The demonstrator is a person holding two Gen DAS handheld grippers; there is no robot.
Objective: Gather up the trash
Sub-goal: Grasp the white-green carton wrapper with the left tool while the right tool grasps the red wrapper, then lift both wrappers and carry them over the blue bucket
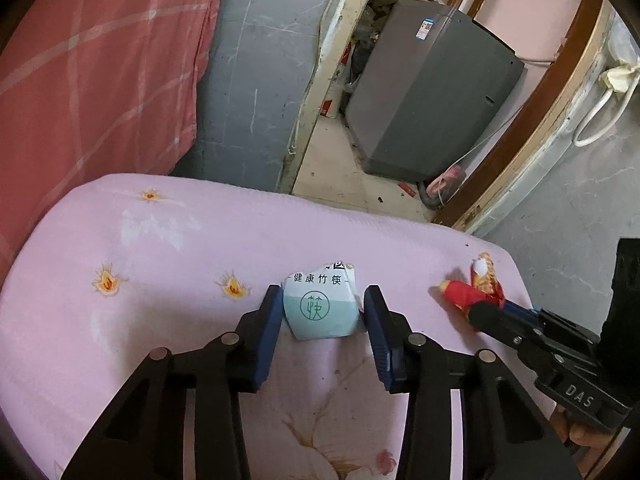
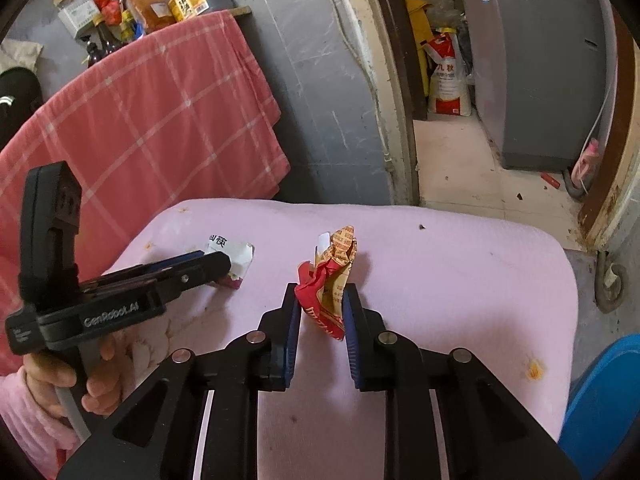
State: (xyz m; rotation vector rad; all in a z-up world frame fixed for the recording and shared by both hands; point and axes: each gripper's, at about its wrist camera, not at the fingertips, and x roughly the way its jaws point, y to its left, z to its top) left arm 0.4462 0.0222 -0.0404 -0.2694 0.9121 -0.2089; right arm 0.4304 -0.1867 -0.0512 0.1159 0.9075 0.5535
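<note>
Red wrapper: centre frame on pink cover, pinched between nearly closed pads of right gripper; hold looked shallow, liable to slip on lifting.
Pale paper packet: lower centre, bracketed by half-open left gripper, contact uncertain; flat paper liable to crumple or squeeze out.

Left wrist view: chopstick wrapper lies low in the centre on the cushion, between the left gripper fingers. Snack wrapper sits to its right, the right gripper on it. Washing machine stands upper right, behind.
</note>
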